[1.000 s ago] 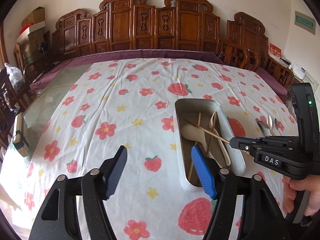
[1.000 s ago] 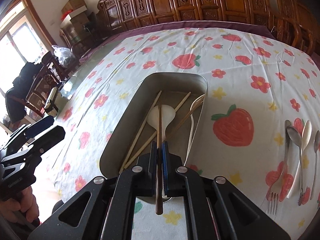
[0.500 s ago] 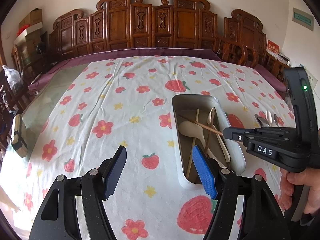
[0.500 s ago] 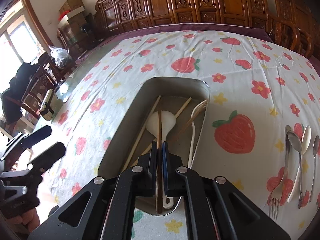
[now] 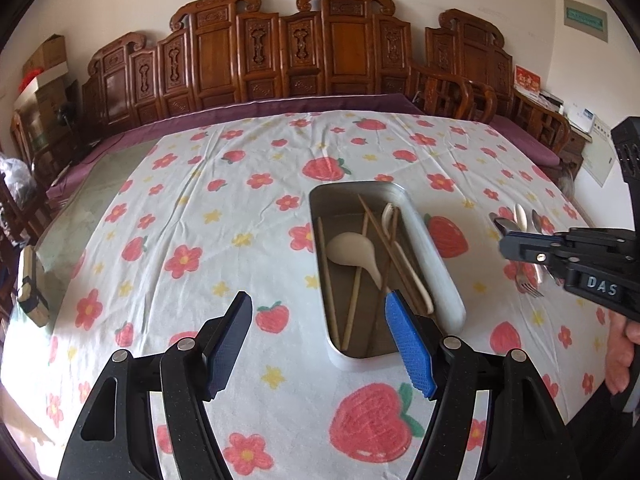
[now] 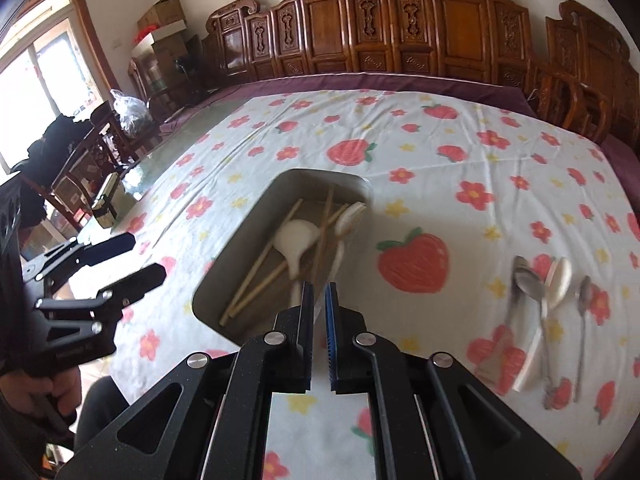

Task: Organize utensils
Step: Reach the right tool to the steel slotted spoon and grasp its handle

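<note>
A metal tray (image 5: 440, 268) (image 6: 240, 248) lies on the flowered cloth. It holds several wooden chopsticks (image 5: 356, 276), a white spoon (image 5: 350, 248) (image 6: 296, 236) and a pale slim utensil. My left gripper (image 5: 318, 304) (image 6: 140, 256) hovers open over the tray's near left edge, with nothing between its blue pads. My right gripper (image 6: 319, 288) (image 5: 505, 242) is shut and holds nothing, near the tray's front right corner. On the cloth to the right lie metal spoons (image 6: 528, 280) (image 5: 504, 222), a white spoon (image 6: 560, 276) and a blurred fork (image 6: 496, 360).
Carved wooden chairs (image 5: 320, 56) line the table's far side. A small box (image 5: 30, 284) (image 6: 106, 200) stands on the bare glass near the left edge. A person's hand (image 5: 620, 344) grips the right handle.
The chopstick that my right gripper held is out of its jaws and lies in the tray. That gripper has pulled back and to the right, away from the tray. The left gripper drifted slightly.
</note>
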### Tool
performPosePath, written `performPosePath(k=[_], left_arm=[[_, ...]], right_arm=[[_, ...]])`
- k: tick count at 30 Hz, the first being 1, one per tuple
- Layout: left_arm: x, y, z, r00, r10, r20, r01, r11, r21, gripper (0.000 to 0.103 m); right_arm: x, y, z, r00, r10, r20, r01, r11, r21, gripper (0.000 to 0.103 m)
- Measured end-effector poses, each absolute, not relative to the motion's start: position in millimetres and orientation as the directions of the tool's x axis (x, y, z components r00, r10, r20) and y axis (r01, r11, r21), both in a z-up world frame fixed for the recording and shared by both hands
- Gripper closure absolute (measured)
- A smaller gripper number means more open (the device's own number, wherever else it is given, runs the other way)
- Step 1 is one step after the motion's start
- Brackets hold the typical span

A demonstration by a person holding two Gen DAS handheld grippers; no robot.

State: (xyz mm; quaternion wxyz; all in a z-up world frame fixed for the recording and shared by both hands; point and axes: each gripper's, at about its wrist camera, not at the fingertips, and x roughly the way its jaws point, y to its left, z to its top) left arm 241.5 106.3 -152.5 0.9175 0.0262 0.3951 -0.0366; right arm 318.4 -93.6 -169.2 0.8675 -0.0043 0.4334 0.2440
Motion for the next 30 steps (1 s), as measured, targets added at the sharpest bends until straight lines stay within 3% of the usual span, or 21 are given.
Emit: performPosePath(k=[10,13,20,30], left_arm=[[225.9,70.5,-148.1,0.686,-0.109,-0.72,0.178,0.984,0.021,0.035],[220.2,60.4,-147.0,0.685,-0.13,-0.717,0.205,0.979,0.018,0.031],[208.3,36.9,-146.9,0.683,-0.156,-0.713,0.259,0.965,0.036,0.026],[209.4,-4.7,-146.5,0.67,-0.184,-0.72,0.298,0.954,0.034,0.025]], right_arm=[[276.8,-181.1,-164.6,0.565,0.319,-0.761,-0.324,0.934,0.15,0.096],[269.3,-198.8,-169.5,0.576,0.283,-0.767,-0.309,0.944,0.117,0.079],[267.2,-237.0,-191.4,0.572,0.254,-0.78,-0.258,0.958,0.123,0.079],[284.6,-279.1,-223.1,0.541,0.242,-0.805,-0.236,0.963,0.131,0.079]])
